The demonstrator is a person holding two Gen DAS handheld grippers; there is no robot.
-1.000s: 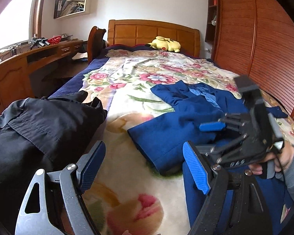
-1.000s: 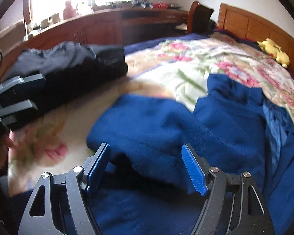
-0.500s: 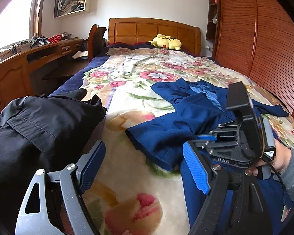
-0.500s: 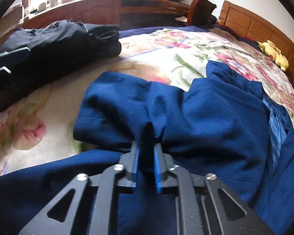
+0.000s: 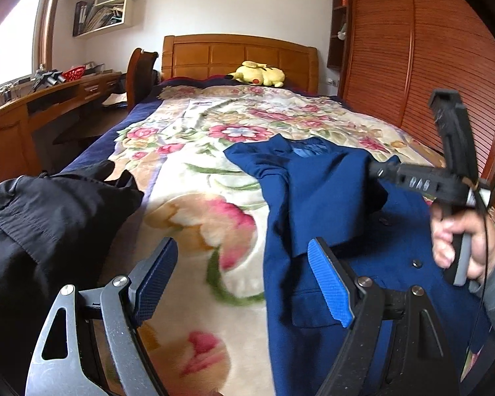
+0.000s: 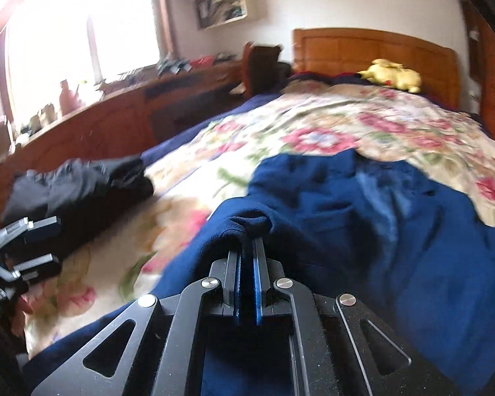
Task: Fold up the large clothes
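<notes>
A large blue jacket (image 5: pixel 316 194) lies on the right half of the floral bedspread (image 5: pixel 194 204). My right gripper (image 6: pixel 247 247) is shut on a fold of the blue jacket (image 6: pixel 363 204) and holds it lifted above the bed; it also shows in the left wrist view (image 5: pixel 373 170), reaching in from the right. My left gripper (image 5: pixel 244 277) is open and empty, low over the bedspread just left of the jacket's edge. It shows at the left edge of the right wrist view (image 6: pixel 33 244).
A black garment (image 5: pixel 46 211) is heaped on the bed's left edge. A yellow plush toy (image 5: pixel 259 74) lies by the wooden headboard. A wooden desk (image 5: pixel 33 109) and chair stand to the left, a slatted wardrobe (image 5: pixel 429 66) to the right.
My right gripper closed on a fold of the blue jacket and has lifted it up and to the right. The jacket's left part now hangs from it. My left gripper stayed open.
</notes>
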